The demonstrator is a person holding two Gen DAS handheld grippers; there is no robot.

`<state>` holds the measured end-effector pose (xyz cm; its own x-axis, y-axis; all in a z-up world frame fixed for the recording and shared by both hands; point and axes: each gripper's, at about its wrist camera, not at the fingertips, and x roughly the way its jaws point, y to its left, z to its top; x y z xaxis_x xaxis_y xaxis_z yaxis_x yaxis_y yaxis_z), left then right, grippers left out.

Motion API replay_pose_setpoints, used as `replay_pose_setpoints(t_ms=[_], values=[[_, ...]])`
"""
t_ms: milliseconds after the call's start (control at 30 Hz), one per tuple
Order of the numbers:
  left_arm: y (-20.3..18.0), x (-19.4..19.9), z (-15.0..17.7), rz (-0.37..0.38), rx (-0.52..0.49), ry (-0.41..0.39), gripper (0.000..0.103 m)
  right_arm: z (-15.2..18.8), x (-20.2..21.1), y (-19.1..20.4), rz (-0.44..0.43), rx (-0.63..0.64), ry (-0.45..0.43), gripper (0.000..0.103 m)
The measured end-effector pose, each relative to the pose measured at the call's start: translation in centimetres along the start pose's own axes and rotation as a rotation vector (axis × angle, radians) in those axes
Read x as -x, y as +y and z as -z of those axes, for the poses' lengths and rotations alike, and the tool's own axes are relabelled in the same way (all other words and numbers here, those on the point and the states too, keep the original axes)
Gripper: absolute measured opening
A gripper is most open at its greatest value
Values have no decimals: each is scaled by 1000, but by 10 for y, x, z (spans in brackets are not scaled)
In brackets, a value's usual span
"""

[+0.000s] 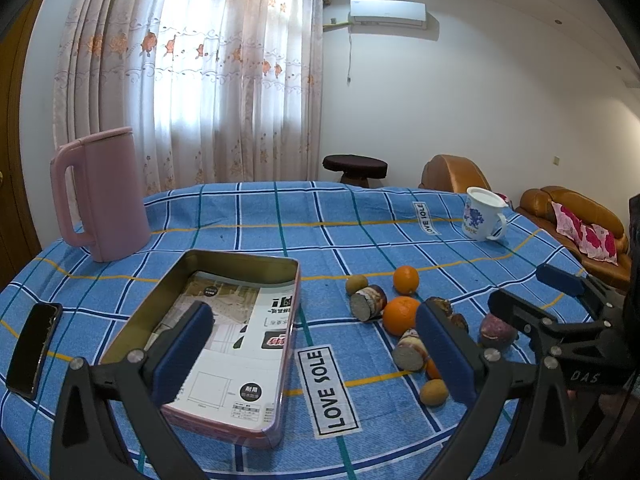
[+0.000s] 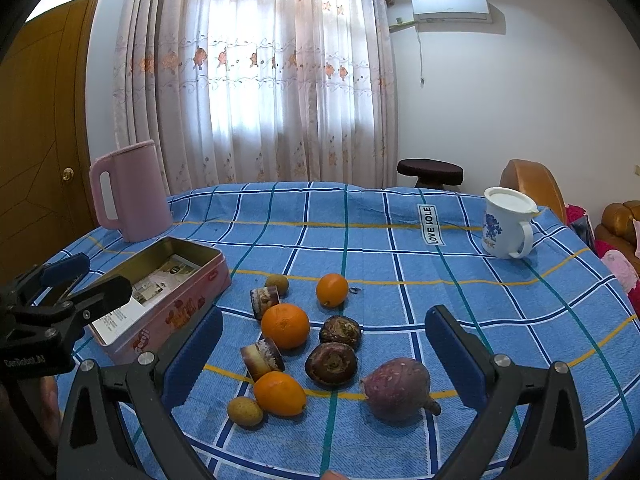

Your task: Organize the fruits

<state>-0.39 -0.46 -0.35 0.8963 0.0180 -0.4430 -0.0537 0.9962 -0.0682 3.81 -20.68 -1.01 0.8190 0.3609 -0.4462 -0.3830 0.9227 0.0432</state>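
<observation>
From my left wrist view, my left gripper hangs jaws apart and empty over the smooth metal tin, the fruits at 3 o'clock, while from my right wrist view my right gripper, jaws apart and empty, frames round glossy oranges that I judge could roll off the soft cloth if nudged.

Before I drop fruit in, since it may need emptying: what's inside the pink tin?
Only a printed paper sheet lines the pink tin; no fruit. Whatever lies beneath the sheet is hidden.

I see a glossy metal tin, woven cloth, matt plastic jug, dimpled oranges at 12 o'clock.
</observation>
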Motion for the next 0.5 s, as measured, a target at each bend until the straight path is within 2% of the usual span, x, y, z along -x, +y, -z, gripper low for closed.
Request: replay_pose_setpoints(t_ms=[167, 300, 500], values=[[1, -1, 2, 6, 4, 4, 103, 0, -1, -3, 6, 1, 5, 102], [-1, -5, 9, 23, 11, 16, 103, 8, -1, -20, 49, -15, 12, 102], [-27, -28, 29, 102, -9, 109, 103, 27, -3, -60, 94, -105, 45, 102]])
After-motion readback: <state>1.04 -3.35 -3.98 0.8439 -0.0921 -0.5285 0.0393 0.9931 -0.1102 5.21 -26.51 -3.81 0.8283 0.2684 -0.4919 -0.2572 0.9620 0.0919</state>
